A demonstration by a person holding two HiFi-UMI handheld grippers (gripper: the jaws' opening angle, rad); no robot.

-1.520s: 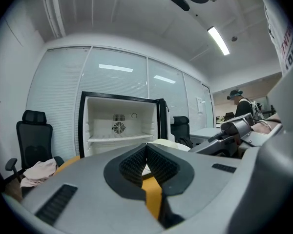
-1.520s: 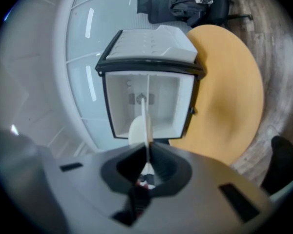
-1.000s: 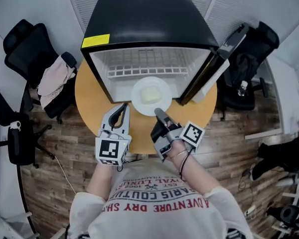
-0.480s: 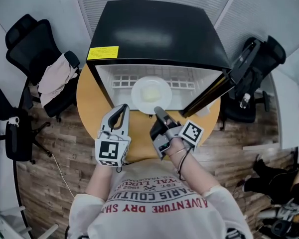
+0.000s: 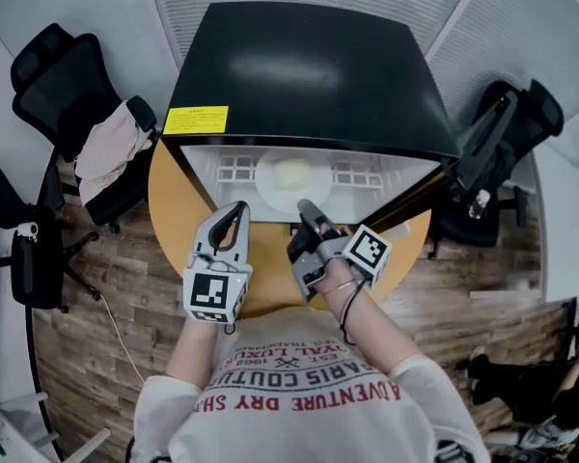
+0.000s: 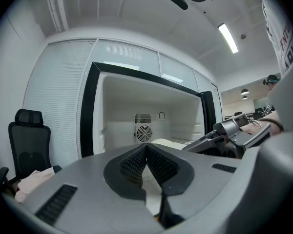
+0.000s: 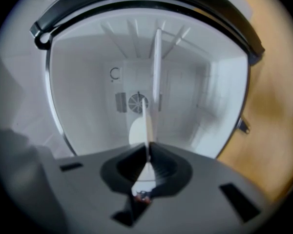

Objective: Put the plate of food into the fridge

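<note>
The right gripper [image 5: 306, 212] pinches the rim of the one white plate [image 5: 288, 183]. The plate with its food is inside the one open fridge [image 5: 309, 75]. The left gripper [image 5: 238, 210] is closed tight and holds nothing.

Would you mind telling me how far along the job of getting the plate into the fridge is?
Done: the fridge stands open and the right gripper grips the plate by its rim. In hand: the plate is inside the opening, over the wire shelf. Left: setting it down, letting go, withdrawing. The left gripper is shut and empty.
</note>
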